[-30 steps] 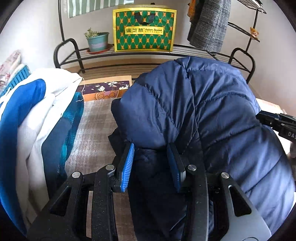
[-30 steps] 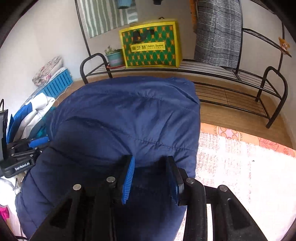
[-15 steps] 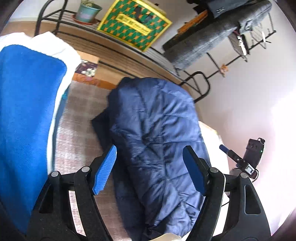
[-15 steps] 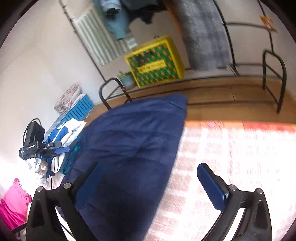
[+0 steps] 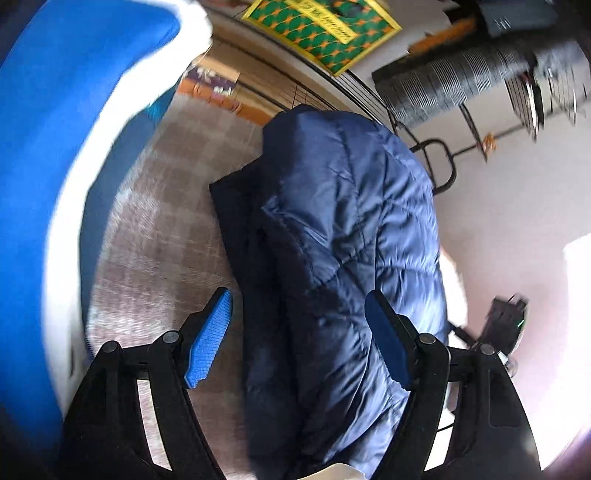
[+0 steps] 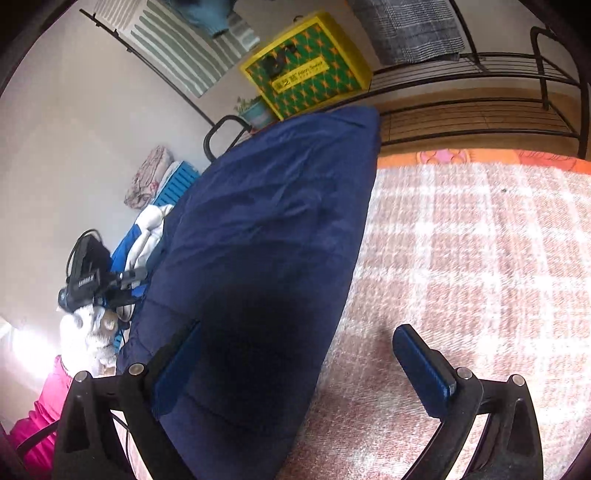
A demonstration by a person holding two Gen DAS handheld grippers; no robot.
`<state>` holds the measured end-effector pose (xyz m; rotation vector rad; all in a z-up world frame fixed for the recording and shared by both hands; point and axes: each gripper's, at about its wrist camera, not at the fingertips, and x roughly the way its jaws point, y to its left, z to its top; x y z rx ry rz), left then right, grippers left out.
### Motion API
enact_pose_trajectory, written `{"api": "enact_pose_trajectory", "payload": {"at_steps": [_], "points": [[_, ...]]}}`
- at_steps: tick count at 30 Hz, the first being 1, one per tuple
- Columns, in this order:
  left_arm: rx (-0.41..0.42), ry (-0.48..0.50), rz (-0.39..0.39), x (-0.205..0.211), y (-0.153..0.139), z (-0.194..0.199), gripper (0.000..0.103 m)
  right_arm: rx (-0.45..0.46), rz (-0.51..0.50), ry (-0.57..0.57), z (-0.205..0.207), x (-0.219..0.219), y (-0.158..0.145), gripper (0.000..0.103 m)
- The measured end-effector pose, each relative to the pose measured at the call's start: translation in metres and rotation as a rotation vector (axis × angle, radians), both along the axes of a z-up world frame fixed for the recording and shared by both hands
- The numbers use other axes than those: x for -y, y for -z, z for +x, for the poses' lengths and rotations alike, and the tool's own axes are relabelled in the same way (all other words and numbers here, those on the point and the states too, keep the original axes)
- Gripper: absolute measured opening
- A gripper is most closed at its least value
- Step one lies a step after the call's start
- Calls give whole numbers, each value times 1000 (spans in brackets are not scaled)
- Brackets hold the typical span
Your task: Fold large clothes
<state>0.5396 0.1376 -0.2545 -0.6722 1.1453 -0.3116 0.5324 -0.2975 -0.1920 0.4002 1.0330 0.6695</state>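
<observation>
A navy quilted jacket [image 5: 343,236] lies folded in a long bundle on the checked blanket [image 5: 155,240]. My left gripper [image 5: 299,339] hovers open over its near end; the blue pads stand apart on either side and do not press the cloth. In the right wrist view the jacket [image 6: 266,229] fills the left half. My right gripper [image 6: 301,369] is wide open above the jacket's right edge, its left finger over the cloth and its right finger over the blanket [image 6: 480,258]. Each gripper shows small in the other's view: the left gripper [image 6: 125,277] and the right gripper's body [image 5: 506,325].
A blue and white garment pile [image 5: 55,147] lies left of the jacket. A black metal rack [image 6: 480,74] behind the blanket carries a green and yellow box [image 6: 306,70], a potted plant [image 6: 255,110] and a hanging grey plaid garment [image 6: 406,26]. A pink garment [image 6: 44,417] lies at lower left.
Both grippers were shut on the jacket a second ago; both have let go, opened wide and drawn back. Both views have rolled, and the jacket now lies flat.
</observation>
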Motion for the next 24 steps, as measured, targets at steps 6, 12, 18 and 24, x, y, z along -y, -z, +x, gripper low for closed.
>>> {"api": "enact_pose_trajectory", "payload": {"at_steps": [6, 12, 18, 24], "points": [[-8, -2, -58, -3, 21, 11, 76, -9, 42, -20, 2, -1, 9, 103], [58, -3, -93, -4, 23, 14, 76, -48, 170, -44, 9, 8, 17, 85], [71, -5, -127, 1, 28, 20, 56, -32, 210, -41, 23, -17, 20, 78], [88, 2, -103, 4, 29, 21, 52, -55, 214, -83, 21, -14, 20, 71]]}}
